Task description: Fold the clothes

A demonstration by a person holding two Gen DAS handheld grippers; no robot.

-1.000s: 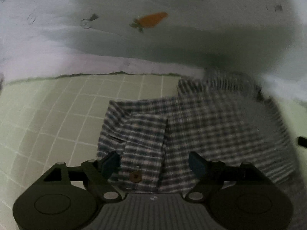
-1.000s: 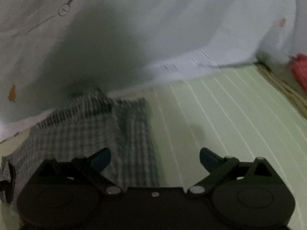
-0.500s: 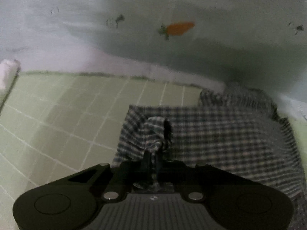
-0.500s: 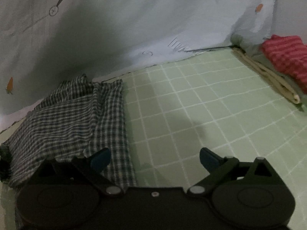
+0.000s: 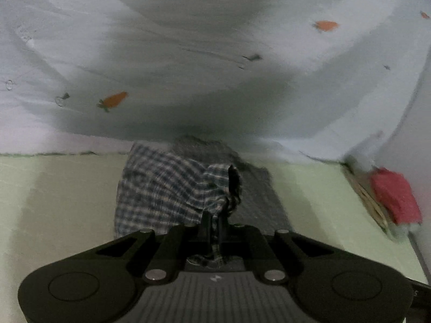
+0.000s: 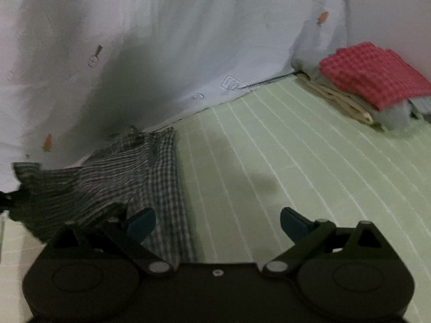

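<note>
Looking along the left gripper [image 5: 214, 222], its view alone shows the grip itself: the jaws are pressed together on a bunched fold of the plaid shirt [image 5: 161, 188], the cloth rising out of them in a small peak and trailing down behind the fingers. Ahead and to the left of the grip the shirt spreads over the green sheet [image 5: 54, 193], its far edge against the pale carrot-print cloth [image 5: 188, 67] hanging behind. Motion blur softens everything there.

Only the right wrist view shows the sheet's white grid lines clearly, and the stack [image 6: 350, 102] of folded clothes well off to the far right, topped by a red waffle-knit piece [image 6: 374, 75]; from the left it is a red smear.

The right gripper [image 6: 218, 224] stands wide apart, nothing between its blue pads [image 6: 141, 224]. The shirt [image 6: 113, 185] lies ahead and left of it, its right edge running past the left pad; whether pad and cloth touch I cannot tell.
</note>
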